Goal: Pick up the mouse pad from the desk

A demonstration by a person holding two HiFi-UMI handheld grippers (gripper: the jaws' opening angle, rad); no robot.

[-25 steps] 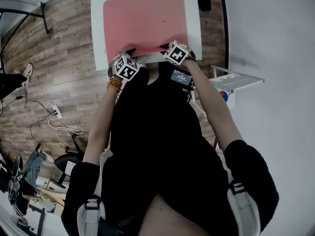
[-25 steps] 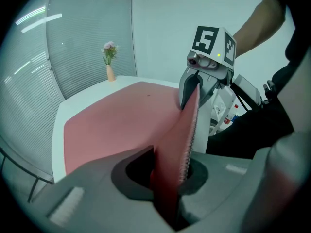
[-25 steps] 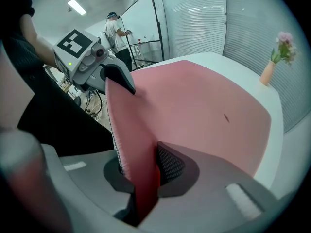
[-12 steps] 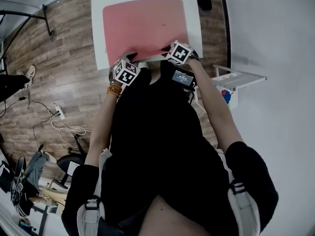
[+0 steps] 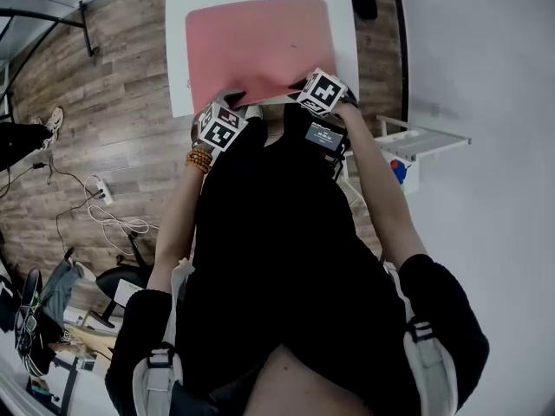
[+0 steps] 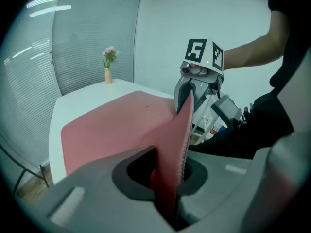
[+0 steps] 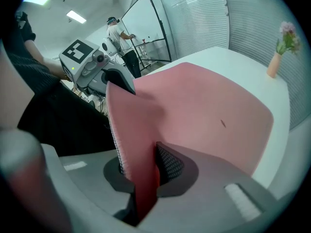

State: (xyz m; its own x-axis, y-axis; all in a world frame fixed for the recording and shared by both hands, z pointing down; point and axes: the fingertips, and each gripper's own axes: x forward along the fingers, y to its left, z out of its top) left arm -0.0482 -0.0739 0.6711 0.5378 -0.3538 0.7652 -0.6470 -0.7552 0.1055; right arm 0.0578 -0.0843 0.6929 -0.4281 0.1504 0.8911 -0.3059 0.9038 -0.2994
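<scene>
— Where is the soft pink rectangular mouse pad lying?

— It is covering most of the white desk. Its far part is resting flat, while its near edge is curling up off the surface, between the two grippers.

— What is the left gripper doing?

— Its jaws are clamping the pad's near left corner. They are standing almost together, with only the thin sheet pressed between them.

— And the right gripper?

— It is doing the same at the near right corner: narrow gap, pads squeezing the pink sheet, whose dark textured underside is showing beside one jaw.

— Is anything sitting in a container?

— A small orange vase is standing upright at the desk's far corner, well apart from the pad, and it is holding a few pink flowers. To the right of the desk, a white shelf unit is carrying what looks like a blue and red object; it is too small to identify.
</scene>
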